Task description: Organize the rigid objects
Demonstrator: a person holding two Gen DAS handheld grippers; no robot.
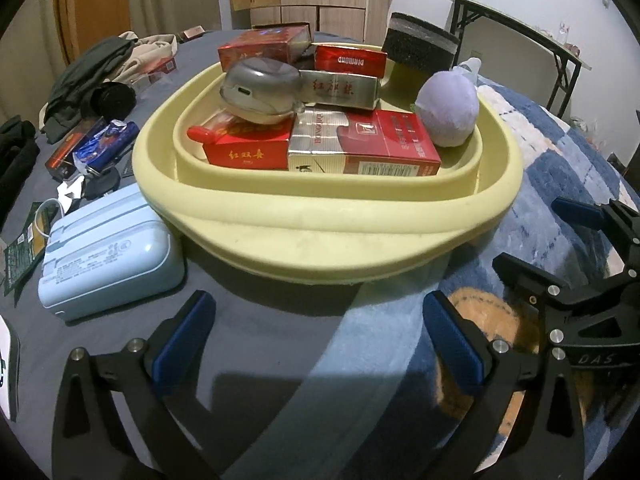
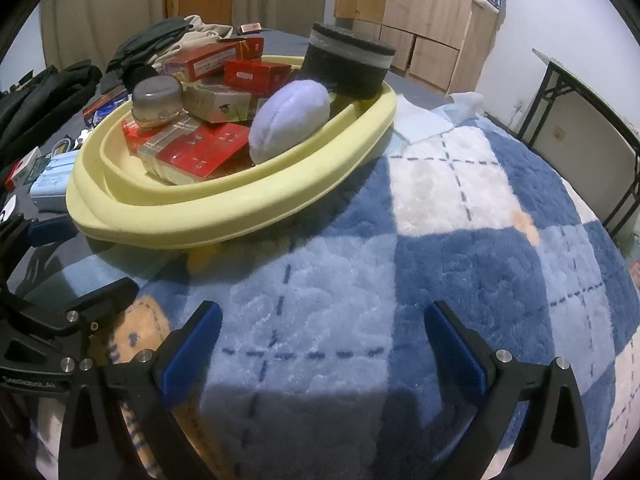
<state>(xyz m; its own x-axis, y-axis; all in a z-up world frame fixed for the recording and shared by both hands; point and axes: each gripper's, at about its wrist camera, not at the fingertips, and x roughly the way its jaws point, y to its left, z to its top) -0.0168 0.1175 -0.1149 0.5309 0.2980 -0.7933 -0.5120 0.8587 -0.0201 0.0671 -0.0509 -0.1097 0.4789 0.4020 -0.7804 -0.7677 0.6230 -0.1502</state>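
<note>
A pale yellow basin [image 1: 328, 216] [image 2: 224, 216] sits on the bed. It holds several red and silver cigarette packs [image 1: 360, 144] [image 2: 200, 148], a grey rounded case [image 1: 260, 88] [image 2: 158, 98] on top, and a lilac plush ball [image 1: 448, 108] [image 2: 290, 120]. A black-and-grey round sponge [image 1: 420, 46] [image 2: 348, 60] rests at the basin's far rim. My left gripper [image 1: 320, 344] is open and empty, in front of the basin. My right gripper [image 2: 320, 348] is open and empty over the blanket, right of the basin; it also shows in the left wrist view [image 1: 584, 240].
A light blue box [image 1: 108, 256] [image 2: 50, 182] lies left of the basin. Further left are a blue wrapped pack [image 1: 104, 144], a red pack, dark clothes [image 1: 88, 76] and packets. A blue-and-white plaid blanket [image 2: 460, 240] covers the right. A folding table [image 1: 532, 40] stands beyond.
</note>
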